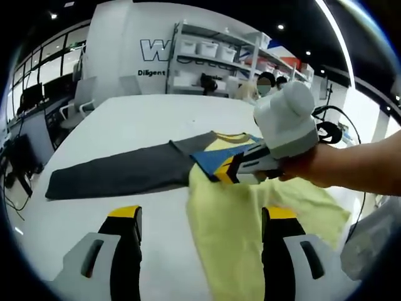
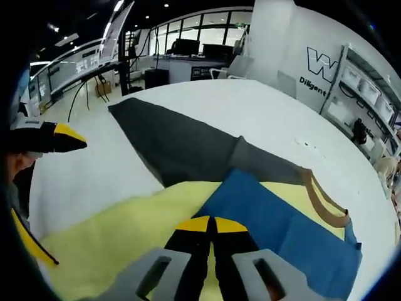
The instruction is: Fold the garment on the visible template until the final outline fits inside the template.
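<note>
My right gripper (image 2: 210, 223) is clamped on the garment (image 1: 250, 213), spread yellow, blue and grey on the white table (image 1: 125, 119); my left gripper (image 1: 200, 219) hovers, jaws apart.

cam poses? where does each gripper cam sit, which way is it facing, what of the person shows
Left gripper view: rides the left gripper, fingers apart over the white table, facing the garment, the right gripper and a forearm.
Right gripper view: rides the right gripper, fingers closed on the garment, left gripper alongside.
Shared: garment, table, shelving.
</note>
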{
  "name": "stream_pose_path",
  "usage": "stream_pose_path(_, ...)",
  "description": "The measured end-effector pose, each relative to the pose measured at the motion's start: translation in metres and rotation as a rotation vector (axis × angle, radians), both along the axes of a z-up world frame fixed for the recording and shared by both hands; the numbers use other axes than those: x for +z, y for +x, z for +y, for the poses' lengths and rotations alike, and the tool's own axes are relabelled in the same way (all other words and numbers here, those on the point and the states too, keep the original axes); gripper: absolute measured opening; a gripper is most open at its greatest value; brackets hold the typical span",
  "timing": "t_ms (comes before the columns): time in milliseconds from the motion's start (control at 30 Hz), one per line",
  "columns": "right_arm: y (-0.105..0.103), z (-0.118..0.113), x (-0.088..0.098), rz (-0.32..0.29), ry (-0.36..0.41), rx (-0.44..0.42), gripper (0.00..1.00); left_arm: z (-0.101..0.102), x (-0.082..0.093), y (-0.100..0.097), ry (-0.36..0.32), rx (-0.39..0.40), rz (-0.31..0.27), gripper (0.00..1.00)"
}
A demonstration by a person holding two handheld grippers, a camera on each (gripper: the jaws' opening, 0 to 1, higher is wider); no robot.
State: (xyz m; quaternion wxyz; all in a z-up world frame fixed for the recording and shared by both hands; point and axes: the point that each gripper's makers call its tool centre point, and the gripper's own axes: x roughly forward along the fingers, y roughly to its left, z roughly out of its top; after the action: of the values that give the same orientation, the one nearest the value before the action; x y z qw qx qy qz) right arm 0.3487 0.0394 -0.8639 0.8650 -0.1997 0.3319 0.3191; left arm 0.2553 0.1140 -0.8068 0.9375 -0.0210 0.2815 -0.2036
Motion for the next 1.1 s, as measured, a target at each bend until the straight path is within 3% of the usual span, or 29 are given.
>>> stream_pose_path(200,-0.001,-0.009,0.015,-0.020,0.007,-0.017,0.00,0.000,0.001,0.000,-0.002,0.000,-0.003,0.73)
stream_pose_path(467,-0.008,-0.036,0.036,-0.066,0.041,-0.064,0.11,-0.006,0.000,-0.001,0.006,-0.018,-0.002,0.74)
stream_pose_path(633,-0.019,-0.049,0.039,-0.070,0.061,-0.097,0.40,-0.010,0.001,-0.002,0.010,-0.028,-0.005,0.74)
stream_pose_path(733,-0.027,-0.059,0.038,-0.080,0.053,-0.115,0.49,-0.012,0.001,-0.003,0.014,-0.035,-0.005,0.74)
stream_pose_path(1100,-0.058,-0.086,0.052,-0.087,0.149,-0.202,0.83,-0.018,0.001,-0.004,0.020,-0.054,-0.008,0.74)
